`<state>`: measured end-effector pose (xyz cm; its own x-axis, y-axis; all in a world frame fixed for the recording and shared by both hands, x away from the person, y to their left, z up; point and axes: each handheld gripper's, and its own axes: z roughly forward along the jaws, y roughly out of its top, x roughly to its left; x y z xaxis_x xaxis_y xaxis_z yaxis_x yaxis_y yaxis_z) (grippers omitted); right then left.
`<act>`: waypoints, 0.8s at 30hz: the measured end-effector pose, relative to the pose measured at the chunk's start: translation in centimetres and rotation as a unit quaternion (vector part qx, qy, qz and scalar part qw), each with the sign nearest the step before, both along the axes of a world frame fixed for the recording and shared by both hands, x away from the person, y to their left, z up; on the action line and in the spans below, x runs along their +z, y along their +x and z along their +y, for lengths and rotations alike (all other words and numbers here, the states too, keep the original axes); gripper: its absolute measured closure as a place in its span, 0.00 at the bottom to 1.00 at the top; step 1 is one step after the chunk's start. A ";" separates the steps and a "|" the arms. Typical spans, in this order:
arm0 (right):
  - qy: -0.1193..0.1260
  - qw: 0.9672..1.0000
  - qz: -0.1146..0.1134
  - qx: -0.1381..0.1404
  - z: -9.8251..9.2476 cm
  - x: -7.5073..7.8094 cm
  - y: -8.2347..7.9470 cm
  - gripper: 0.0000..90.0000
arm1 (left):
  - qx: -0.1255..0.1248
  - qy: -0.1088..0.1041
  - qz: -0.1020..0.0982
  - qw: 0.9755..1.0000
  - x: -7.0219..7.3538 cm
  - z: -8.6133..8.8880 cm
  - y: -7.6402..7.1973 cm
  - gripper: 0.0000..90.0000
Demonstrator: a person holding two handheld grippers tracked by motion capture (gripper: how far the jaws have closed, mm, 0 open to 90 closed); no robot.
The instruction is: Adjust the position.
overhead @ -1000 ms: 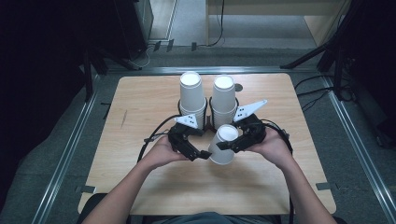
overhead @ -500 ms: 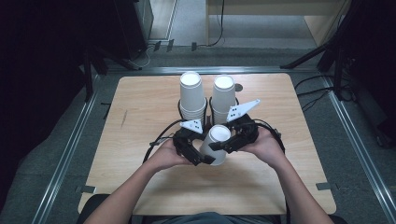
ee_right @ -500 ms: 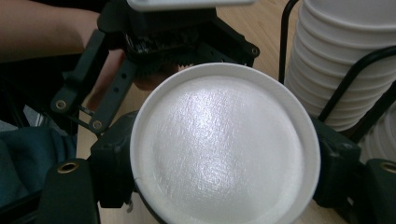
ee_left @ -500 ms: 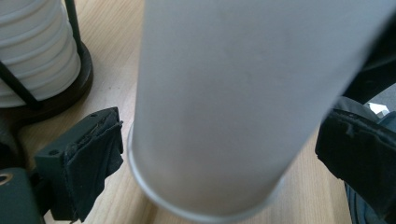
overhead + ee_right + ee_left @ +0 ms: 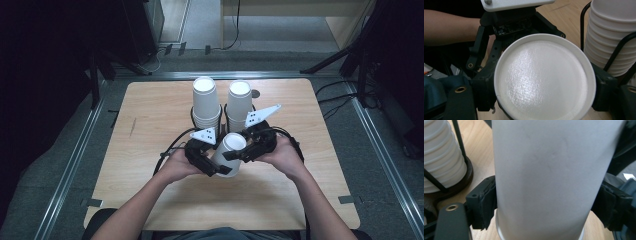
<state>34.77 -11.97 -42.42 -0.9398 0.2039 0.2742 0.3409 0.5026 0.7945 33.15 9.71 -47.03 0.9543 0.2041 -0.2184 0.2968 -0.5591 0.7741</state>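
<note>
Paper cup (image 5: 230, 150) sits upside down between both hands, long axis tilted toward the person. The right hand-held gripper (image 5: 239, 154) clamps it near the base, and the left hand-held gripper (image 5: 216, 169) has just been closing across its wall (pads touching).

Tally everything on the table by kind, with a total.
Stacks of white paper cups in black wire holders: 2 (left stack, right stack)
Single white paper cup held between the grippers: 1
Black two-jaw grippers: 2 (left gripper, right gripper)
Total: 5
</note>
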 end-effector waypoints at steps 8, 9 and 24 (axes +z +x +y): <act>-0.014 1.000 -0.002 0.007 -0.2 0.0 -0.4 0.18 | 0.000 0.033 0.007 0.999 0.8 1.5 0.1 0.19; -0.022 1.000 -0.013 0.010 -0.2 -0.1 -0.6 0.18 | 0.003 0.036 0.005 0.999 0.9 1.7 0.1 0.19; -0.070 0.997 -0.019 0.013 -0.7 -2.2 -1.5 0.18 | 0.003 0.107 0.003 0.994 2.1 2.5 0.8 0.19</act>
